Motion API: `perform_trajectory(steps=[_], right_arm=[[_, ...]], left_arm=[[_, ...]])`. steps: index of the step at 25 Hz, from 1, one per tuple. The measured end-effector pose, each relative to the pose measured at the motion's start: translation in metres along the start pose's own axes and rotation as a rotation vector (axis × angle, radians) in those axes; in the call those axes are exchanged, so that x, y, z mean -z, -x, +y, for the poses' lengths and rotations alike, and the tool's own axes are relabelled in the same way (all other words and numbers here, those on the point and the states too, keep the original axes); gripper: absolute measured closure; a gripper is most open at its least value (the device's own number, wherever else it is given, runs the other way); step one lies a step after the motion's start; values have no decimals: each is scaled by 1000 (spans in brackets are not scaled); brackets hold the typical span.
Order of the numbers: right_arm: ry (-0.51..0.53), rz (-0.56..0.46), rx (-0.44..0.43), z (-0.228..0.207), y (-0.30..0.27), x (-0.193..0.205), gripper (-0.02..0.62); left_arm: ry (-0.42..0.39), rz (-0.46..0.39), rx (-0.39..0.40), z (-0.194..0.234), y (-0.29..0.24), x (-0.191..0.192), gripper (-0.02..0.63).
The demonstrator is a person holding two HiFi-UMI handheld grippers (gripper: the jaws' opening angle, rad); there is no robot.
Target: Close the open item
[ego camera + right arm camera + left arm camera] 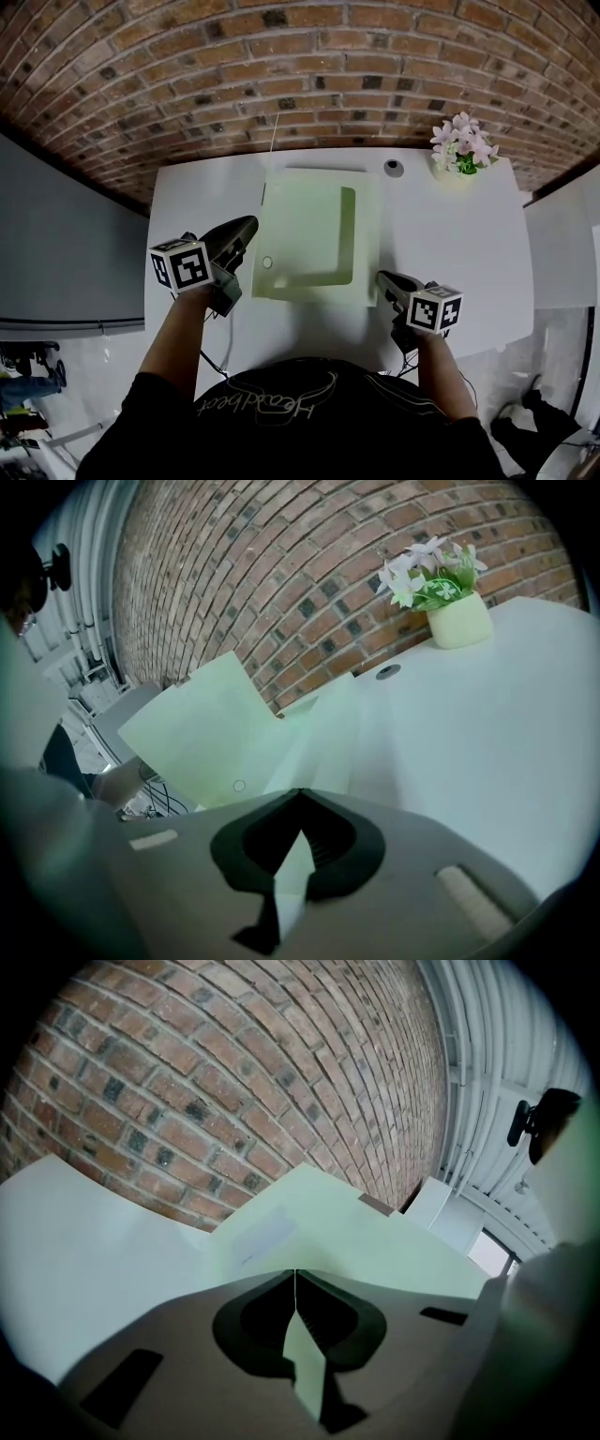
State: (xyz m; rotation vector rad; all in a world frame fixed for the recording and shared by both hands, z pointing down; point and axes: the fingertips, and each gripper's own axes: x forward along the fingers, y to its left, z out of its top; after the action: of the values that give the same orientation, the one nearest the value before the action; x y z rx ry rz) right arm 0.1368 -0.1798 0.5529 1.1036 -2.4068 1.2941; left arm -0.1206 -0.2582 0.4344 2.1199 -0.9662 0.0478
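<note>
A pale green folder [319, 234] lies open in the middle of the white table [450, 253], with its cover flap raised and a small round snap [267, 262] near its front left corner. My left gripper [246, 227] is at the folder's left edge. In the left gripper view the jaws [295, 1274] are shut with a pale green sheet [309, 1222] pinched between them. My right gripper [382, 278] is at the folder's front right corner. It is also shut [300, 794] on a green edge, and the raised flap [187, 733] stands to its left.
A small pot of pink and white flowers [462, 150] [455, 611] stands at the table's far right corner. A round cable grommet [394, 168] sits behind the folder. A brick wall [281, 66] runs along the table's far edge. Cables hang off the near left edge.
</note>
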Motion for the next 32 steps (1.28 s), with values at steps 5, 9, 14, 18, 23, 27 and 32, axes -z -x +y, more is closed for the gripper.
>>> perform_trajectory(steps=[5,9,14,18,23,27,32], right_arm=[[12,12,-18,0,-1,2,592],[-4,4,-43,2,0,2,592],[7,0,-43,0,1,0,592],[14,-9,-48,2,0,0,592],[9,-11,-57,1,1,1,592],[-4,-9,-75,1,0,2,592],[-1,-12,-79,3,1,1,592]], left_arm=[[-8,4,-18,-3,-6,6,601],[-11,17,-43,-3,-11,13,601],[-10,32,-39,-9,-21,21,601],[-10,38,-30,-13,-29,26,601],[-2,56,-25,-17,-38,34,601],[-8,68,-30,-17,-45,39,601],[-3,83,-27,-19,-50,43,601]])
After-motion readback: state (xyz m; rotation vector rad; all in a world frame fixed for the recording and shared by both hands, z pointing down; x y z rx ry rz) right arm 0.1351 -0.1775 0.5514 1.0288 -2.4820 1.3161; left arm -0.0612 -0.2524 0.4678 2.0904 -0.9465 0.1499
